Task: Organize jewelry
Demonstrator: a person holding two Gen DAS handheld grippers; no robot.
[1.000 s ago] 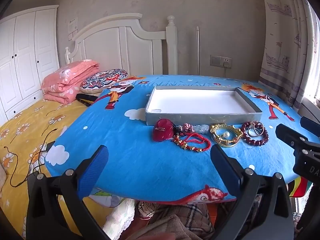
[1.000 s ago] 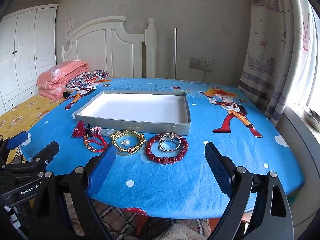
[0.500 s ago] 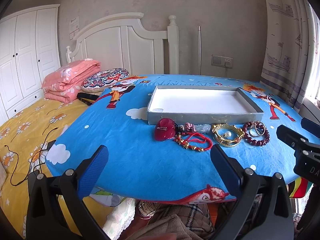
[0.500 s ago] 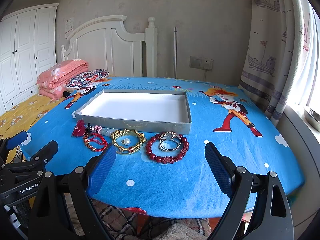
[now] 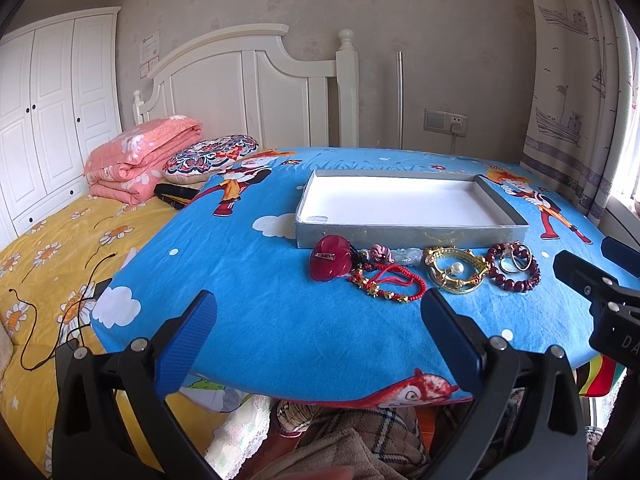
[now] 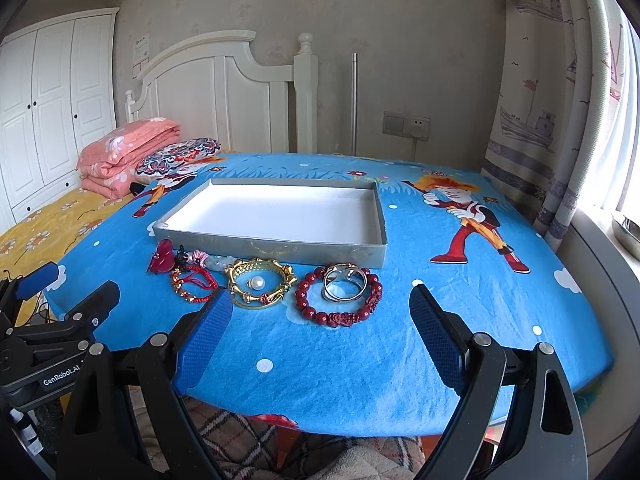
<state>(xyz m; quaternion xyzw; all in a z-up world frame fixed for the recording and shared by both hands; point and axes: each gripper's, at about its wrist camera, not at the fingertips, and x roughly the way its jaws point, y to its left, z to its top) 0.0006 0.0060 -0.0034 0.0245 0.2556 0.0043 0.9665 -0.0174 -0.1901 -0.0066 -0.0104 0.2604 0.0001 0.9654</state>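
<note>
I hold my left gripper (image 5: 318, 308) and right gripper (image 6: 320, 304) spread wide, gripping nothing, at the table's (image 6: 500, 312) near edge. Left to right before the grey tray (image 6: 276, 246): red brooch (image 6: 162, 261), red cord bracelet (image 6: 192, 282), gold bangle (image 6: 260, 283), bead bracelet (image 6: 340, 312) ringing a silver ring (image 6: 344, 280).

Upper left, a white wardrobe (image 5: 48, 116); beside it a white headboard (image 5: 256, 92), folded pink quilt (image 5: 140, 160), patterned pillow (image 5: 212, 158). Right edge: ship-print curtain (image 6: 560, 120). Centre wall: socket (image 6: 406, 124).
</note>
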